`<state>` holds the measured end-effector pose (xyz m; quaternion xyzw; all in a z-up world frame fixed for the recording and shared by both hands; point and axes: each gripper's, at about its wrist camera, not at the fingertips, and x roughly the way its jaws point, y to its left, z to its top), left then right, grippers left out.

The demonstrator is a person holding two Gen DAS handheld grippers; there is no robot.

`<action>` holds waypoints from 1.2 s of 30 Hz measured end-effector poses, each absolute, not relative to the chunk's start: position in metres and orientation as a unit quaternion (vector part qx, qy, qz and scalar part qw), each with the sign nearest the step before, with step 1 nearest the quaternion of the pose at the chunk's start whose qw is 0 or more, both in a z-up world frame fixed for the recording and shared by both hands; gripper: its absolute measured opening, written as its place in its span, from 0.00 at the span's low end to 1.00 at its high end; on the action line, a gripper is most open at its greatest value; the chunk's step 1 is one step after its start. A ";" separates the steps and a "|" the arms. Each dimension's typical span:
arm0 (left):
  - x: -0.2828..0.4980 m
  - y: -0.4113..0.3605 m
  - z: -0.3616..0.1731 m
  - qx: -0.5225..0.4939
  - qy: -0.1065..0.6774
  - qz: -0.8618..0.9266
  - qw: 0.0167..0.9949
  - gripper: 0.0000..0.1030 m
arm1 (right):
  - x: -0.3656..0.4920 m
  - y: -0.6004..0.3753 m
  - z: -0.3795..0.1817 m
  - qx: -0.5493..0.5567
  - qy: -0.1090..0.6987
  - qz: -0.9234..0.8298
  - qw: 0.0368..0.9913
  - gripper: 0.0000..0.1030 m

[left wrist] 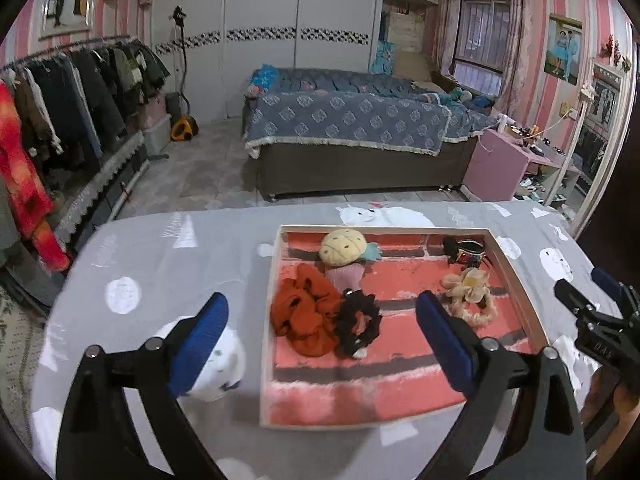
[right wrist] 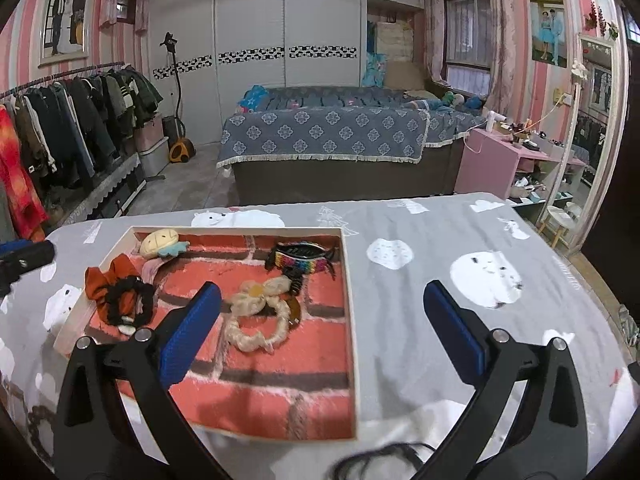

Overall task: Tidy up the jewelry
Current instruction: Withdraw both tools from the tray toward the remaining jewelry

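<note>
A shallow tray (left wrist: 269, 320) with a red brick-pattern liner sits on the grey table; it also shows in the right wrist view (right wrist: 347, 280). It holds an orange scrunchie (left wrist: 302, 314), a black scrunchie (left wrist: 358, 326), a yellow plush clip (left wrist: 344, 249), a cream flower hair tie (left wrist: 468, 292) and a rainbow claw clip (right wrist: 302, 260). My left gripper (left wrist: 322, 324) is open and empty, hovering over the tray's left part. My right gripper (right wrist: 322, 320) is open and empty over the tray's right edge. A dark hair item (right wrist: 380, 458) lies at the near edge, under the right gripper.
The table carries a grey cloth with white animal prints (right wrist: 486, 280). Behind it stand a bed (left wrist: 348, 128), a clothes rack (left wrist: 72, 92) at left and a pink side table (right wrist: 496, 160) with a mirror at right. The right gripper shows in the left wrist view (left wrist: 596, 312).
</note>
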<state>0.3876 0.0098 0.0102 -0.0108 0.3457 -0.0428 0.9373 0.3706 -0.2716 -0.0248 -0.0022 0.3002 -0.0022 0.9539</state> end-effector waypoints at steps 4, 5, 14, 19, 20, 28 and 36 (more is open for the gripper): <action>0.363 0.016 0.016 -0.003 0.340 -0.033 0.940 0.91 | 0.351 -0.283 -0.027 -0.016 0.304 -0.013 0.953 0.96; 0.358 0.017 0.015 -0.003 0.341 -0.032 0.939 0.91 | 0.346 -0.287 -0.028 -0.017 0.306 -0.015 0.952 0.96; 0.319 0.020 -0.010 -0.008 0.365 -0.025 0.931 0.91 | 0.308 -0.319 -0.044 0.005 0.320 -0.025 0.947 0.96; 0.303 0.013 -0.033 -0.025 0.380 -0.024 0.924 0.91 | 0.296 -0.331 -0.054 0.028 0.326 -0.029 0.945 0.96; 0.300 0.008 -0.038 -0.025 0.383 -0.027 0.923 0.91 | 0.295 -0.332 -0.057 0.034 0.329 -0.028 0.943 0.96; 0.282 -0.021 -0.066 0.033 0.388 -0.021 0.921 0.91 | 0.291 -0.335 -0.080 0.022 0.346 -0.046 0.937 0.96; 0.271 0.012 -0.073 0.016 0.396 -0.004 0.918 0.91 | 0.291 -0.337 -0.090 0.013 0.354 -0.051 0.934 0.96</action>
